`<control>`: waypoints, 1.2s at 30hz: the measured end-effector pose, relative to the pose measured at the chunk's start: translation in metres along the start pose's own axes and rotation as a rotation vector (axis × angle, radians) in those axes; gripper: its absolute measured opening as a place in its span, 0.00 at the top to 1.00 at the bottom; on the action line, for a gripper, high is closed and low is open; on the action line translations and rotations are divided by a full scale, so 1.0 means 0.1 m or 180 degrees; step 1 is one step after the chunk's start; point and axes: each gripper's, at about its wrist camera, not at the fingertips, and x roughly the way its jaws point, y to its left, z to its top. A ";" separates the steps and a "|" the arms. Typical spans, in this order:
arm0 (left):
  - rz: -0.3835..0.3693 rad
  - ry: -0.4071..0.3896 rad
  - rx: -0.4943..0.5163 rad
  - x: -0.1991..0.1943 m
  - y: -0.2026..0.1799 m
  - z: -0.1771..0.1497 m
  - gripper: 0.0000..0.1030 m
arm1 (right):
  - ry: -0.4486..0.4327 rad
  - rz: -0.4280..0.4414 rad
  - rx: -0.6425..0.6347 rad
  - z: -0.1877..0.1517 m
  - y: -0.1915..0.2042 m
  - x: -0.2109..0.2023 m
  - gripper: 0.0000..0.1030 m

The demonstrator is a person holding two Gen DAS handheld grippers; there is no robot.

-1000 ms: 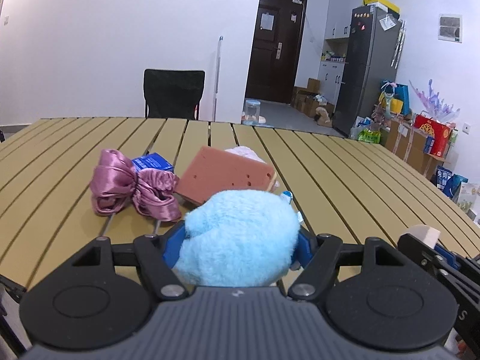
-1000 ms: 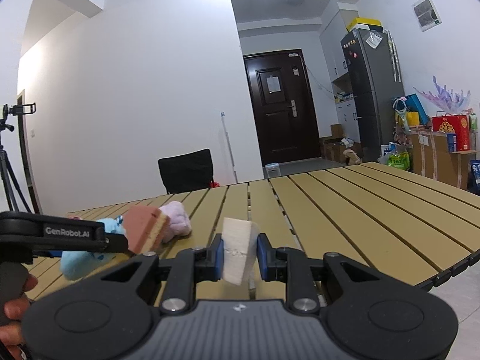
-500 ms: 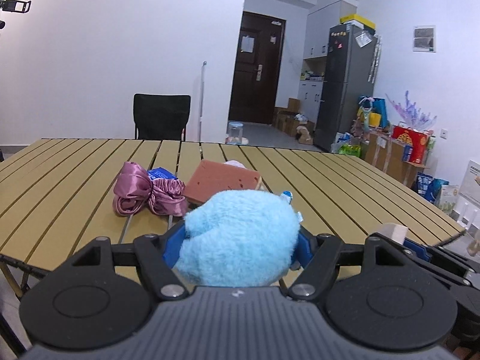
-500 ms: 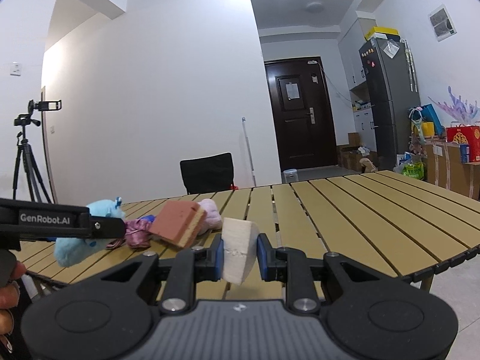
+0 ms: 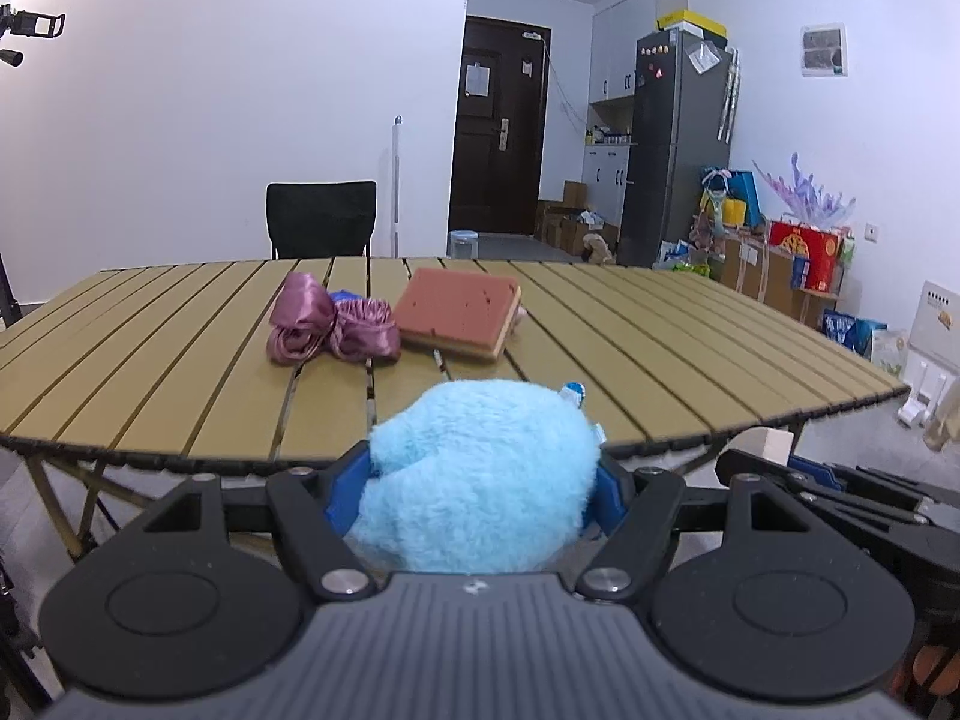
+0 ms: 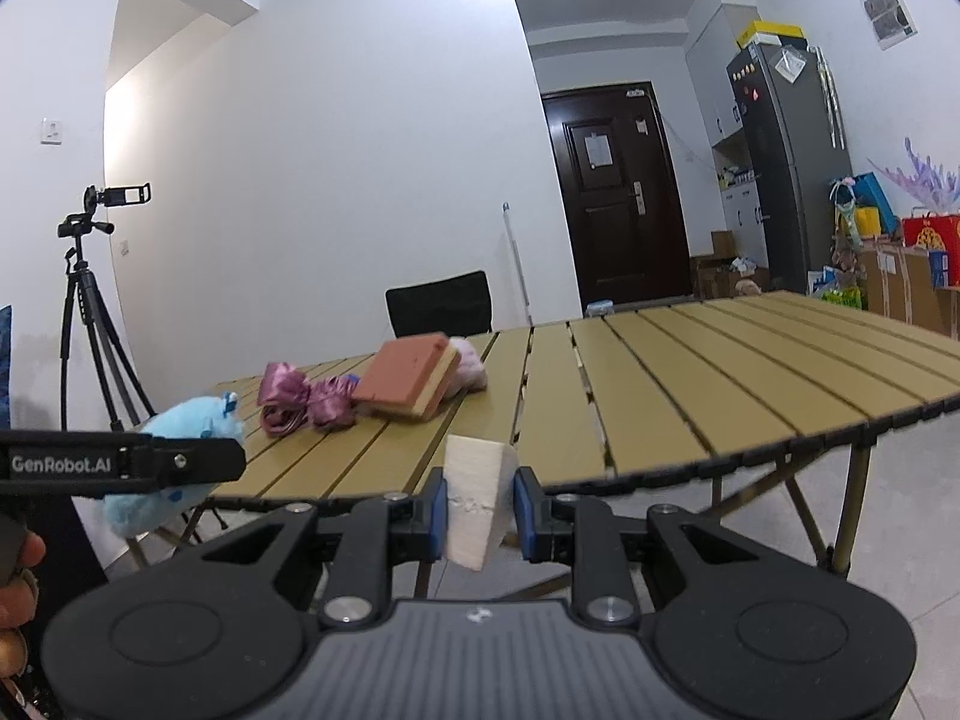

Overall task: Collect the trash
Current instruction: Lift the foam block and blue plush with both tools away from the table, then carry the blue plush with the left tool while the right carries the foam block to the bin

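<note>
The left claw (image 5: pixel 477 489) pinches a fluffy light-blue plush toy (image 5: pixel 477 480) between its blue pads; the toy is held off the near edge of the slatted tan wooden tabletop (image 5: pixel 660 348). The right claw (image 6: pixel 480 513) pinches a white wedge-shaped foam block (image 6: pixel 477 495), also held clear of the tabletop edge. The two claws sit side by side, left claw to the left of the right claw.

On the tabletop, a shiny mauve satin bow scrunchie (image 5: pixel 327 330) lies just beside a reddish-brown rectangular sponge with a tan underside (image 5: pixel 459 318). The sponge is tilted, its far end propped on a pale pink soft item (image 6: pixel 468 363). A black chair (image 5: pixel 321 219) stands behind the tabletop.
</note>
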 end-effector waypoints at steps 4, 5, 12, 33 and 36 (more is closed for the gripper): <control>0.0030 0.0093 0.0046 -0.11 0.03 -0.18 0.30 | 0.0111 0.0019 0.0006 -0.13 0.07 -0.09 0.79; 0.0043 0.0121 0.0053 -0.13 0.04 -0.22 0.30 | 0.0141 0.0021 0.0005 -0.17 0.09 -0.11 0.79; 0.0138 0.0302 0.0099 -0.23 0.14 -0.48 0.30 | 0.0374 0.0042 0.0000 -0.42 0.22 -0.21 0.79; 0.0456 0.1037 0.0123 -0.06 0.58 -1.26 0.30 | 0.1335 -0.0008 -0.0218 -1.19 0.41 -0.12 0.79; 0.0490 0.1166 0.0088 0.00 0.64 -1.33 0.30 | 0.1473 -0.0034 -0.0243 -1.30 0.39 -0.08 0.79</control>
